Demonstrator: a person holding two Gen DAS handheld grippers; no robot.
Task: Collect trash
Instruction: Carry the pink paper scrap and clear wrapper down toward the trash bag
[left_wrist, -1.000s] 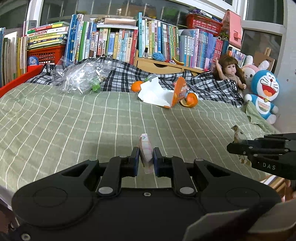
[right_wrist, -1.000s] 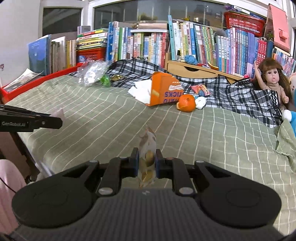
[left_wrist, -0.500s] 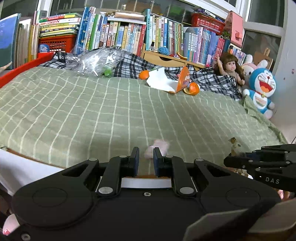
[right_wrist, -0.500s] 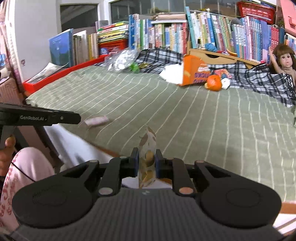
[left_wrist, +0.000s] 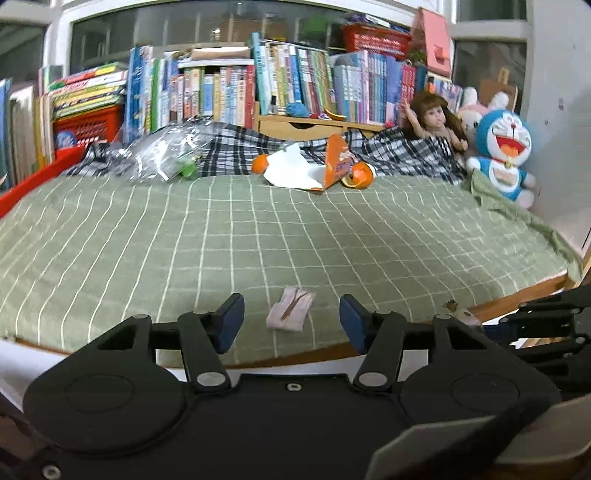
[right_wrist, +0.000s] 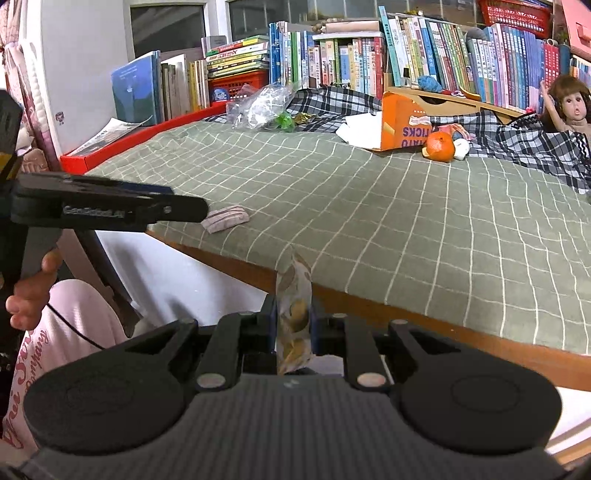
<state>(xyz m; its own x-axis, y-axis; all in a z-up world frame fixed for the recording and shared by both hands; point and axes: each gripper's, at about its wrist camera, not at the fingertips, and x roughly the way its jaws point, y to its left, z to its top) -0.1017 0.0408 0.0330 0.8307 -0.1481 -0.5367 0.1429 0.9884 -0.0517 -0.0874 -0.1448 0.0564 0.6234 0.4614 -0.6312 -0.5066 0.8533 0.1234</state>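
1. Trash pick-up is only partly done. The right hand-held gripper (right_wrist: 293, 325) is clamped on a small snack wrapper (right_wrist: 293, 314) with round yellow shapes printed on it. The wrapper stands up between its fingers, out past the edge of the bed (right_wrist: 406, 229).

2. The left hand-held gripper (left_wrist: 291, 317) has just been opening, and its jaws now stand apart with nothing between them. A small pink-and-white wrapper (left_wrist: 290, 308) lies flat on the green checked sheet just ahead of it, near the bed's edge. It looks let go, so I think it needs picking up again.

3. More trash is left far ahead of both hand-held grippers, near the books. There is an orange snack box (right_wrist: 404, 123) lying on its side, white paper (right_wrist: 360, 131) beside it, orange peel (right_wrist: 439, 146) just to the right of the box, and a crinkly clear plastic bag (right_wrist: 262, 107) off to the left.

4. No trash bin shows in either view, so I cannot tell where the trash goes.

5. Writing: the box shows upside-down letters "TATO" and "ICKS". The side of the left hand-held gripper reads something like "GenRobot.AI", but it is blurry. The pink sleeve (right_wrist: 55, 343) has curly writing I cannot read fully.
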